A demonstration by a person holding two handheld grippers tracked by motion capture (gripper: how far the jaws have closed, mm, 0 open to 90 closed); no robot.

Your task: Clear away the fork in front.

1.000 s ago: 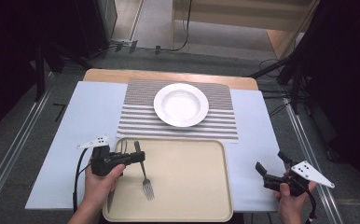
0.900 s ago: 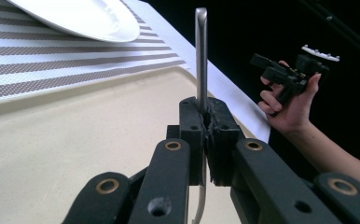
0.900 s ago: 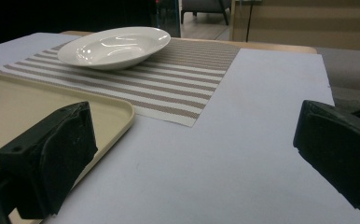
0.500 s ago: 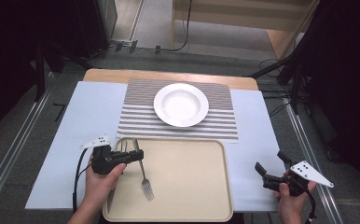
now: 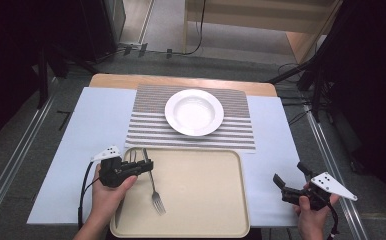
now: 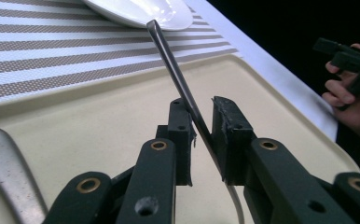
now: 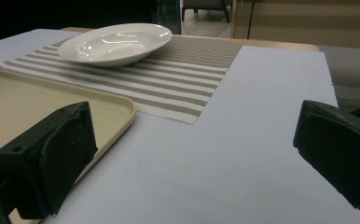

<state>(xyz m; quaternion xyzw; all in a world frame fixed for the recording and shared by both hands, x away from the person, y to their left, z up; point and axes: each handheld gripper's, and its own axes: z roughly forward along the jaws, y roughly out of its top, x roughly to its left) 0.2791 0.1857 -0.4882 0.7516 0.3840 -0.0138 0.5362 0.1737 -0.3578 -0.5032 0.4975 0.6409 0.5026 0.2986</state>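
The left gripper (image 5: 143, 165), its jaws having just been opening, is loosening around the fork (image 5: 153, 184) handle on the tray (image 5: 206, 200), the right gripper (image 5: 292, 182) is waiting spread wide, and withdrawal next calls for a clean retreat.

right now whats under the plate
The plate sits on a striped mat, which lies on a pale sheet. The mat under the plate's base is hidden.

Black tongs (image 5: 143, 165), brass pivot rivets, grey plates.
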